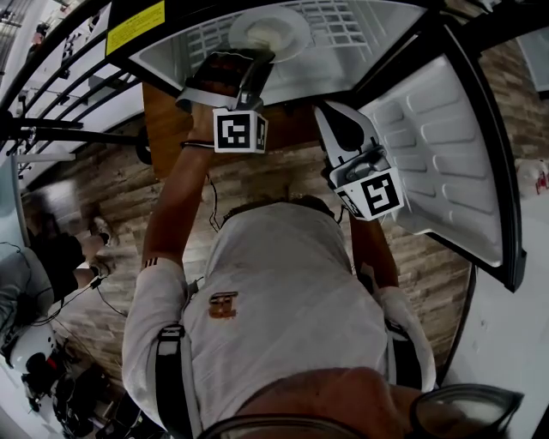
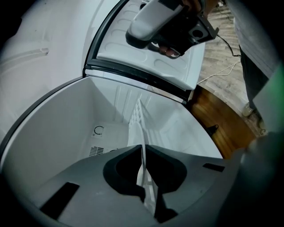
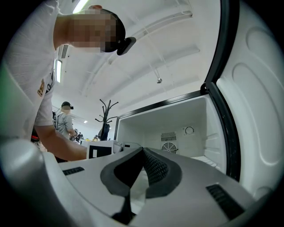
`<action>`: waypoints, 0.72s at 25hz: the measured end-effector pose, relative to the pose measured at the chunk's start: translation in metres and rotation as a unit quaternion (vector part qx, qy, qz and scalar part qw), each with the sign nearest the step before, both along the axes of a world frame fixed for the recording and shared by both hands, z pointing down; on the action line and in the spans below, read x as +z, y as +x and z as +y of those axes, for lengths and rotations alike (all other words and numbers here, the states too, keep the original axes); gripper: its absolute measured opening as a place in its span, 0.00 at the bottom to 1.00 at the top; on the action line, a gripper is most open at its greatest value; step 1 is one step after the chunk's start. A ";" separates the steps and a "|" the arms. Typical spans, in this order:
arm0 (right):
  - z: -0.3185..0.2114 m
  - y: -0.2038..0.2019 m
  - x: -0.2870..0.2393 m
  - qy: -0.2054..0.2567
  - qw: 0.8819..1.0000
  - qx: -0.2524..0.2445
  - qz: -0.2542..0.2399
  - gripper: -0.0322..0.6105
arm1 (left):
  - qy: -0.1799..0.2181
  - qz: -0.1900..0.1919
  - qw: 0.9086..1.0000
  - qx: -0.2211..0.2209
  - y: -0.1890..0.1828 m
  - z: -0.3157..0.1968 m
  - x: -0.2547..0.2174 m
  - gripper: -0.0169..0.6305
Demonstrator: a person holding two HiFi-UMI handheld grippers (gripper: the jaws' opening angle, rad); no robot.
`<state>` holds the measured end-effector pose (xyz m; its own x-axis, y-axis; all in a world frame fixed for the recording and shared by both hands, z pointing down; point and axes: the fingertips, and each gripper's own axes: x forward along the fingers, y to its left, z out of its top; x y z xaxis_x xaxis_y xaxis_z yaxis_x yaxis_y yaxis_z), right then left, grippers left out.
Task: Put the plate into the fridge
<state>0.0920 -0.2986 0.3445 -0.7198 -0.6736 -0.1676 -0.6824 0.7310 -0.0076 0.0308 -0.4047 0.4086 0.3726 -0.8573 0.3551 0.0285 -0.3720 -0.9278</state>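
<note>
A white plate lies flat on the wire shelf inside the open fridge. My left gripper reaches into the fridge and is shut on the plate's near rim. In the left gripper view that rim shows edge-on as a thin white line pinched between the dark pads. My right gripper hovers outside the fridge, to the right of the left one and near the door. Its jaws are shut with nothing between them.
The fridge door stands swung open at the right. The white fridge walls enclose the shelf. A brown wooden panel lies below the fridge opening. A person and a coat rack are far behind.
</note>
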 end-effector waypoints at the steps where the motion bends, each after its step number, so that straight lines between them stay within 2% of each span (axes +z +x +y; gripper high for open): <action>1: -0.001 0.000 0.001 -0.001 1.000 -0.001 0.000 0.10 | -0.001 0.001 1.000 0.000 0.001 -0.001 0.000 0.07; 8: -0.007 0.004 0.007 -0.008 1.000 -0.008 0.000 0.10 | -0.007 0.000 1.000 0.001 0.004 -0.003 -0.001 0.08; 13: -0.011 0.004 0.009 -0.007 1.000 -0.011 -0.002 0.10 | -0.014 0.001 1.000 0.005 0.004 -0.003 -0.004 0.15; 18: -0.015 0.003 0.007 -0.007 1.000 -0.011 -0.002 0.10 | -0.033 0.000 0.999 0.015 0.005 -0.002 -0.003 0.17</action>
